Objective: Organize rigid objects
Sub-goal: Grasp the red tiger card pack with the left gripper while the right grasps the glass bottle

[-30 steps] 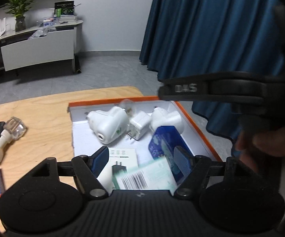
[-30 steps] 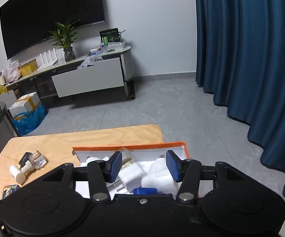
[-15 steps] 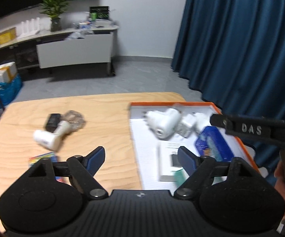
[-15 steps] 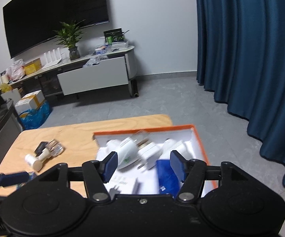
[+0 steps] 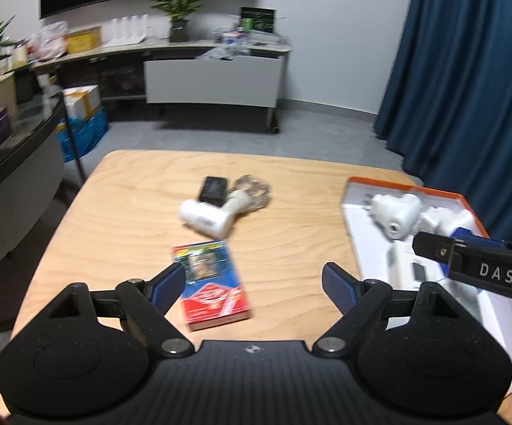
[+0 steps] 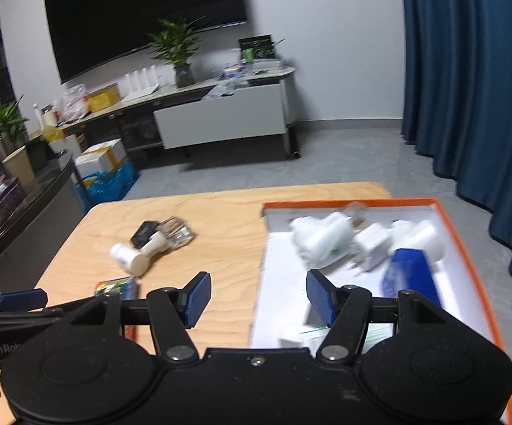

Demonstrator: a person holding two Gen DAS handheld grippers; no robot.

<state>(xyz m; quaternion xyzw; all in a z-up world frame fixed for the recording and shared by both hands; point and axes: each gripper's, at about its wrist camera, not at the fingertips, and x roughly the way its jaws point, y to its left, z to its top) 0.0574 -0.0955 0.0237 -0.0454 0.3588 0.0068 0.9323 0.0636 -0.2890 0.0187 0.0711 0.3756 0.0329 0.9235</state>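
Left tongs [image 5: 254, 283] low in the frame, wide apart, nothing between the blue pads, just opened up more. Right tongs [image 6: 254, 297] low in the frame too, also apart and holding nothing, also just opened. Colourful card box [image 5: 213, 281] flat on the wooden tabletop [image 5: 131, 212], partly between the left tongs in that view but not squeezed. White bottle [image 5: 206, 217] lying on its side near the middle of the frame, touching a small black thing [image 5: 214, 187] and a clear thing [image 5: 254, 191]; too blurry to name. Orange-edged tray [image 6: 468, 248] at right, with white plugs [image 6: 326, 239] and a blue box [image 6: 411, 276] inside.
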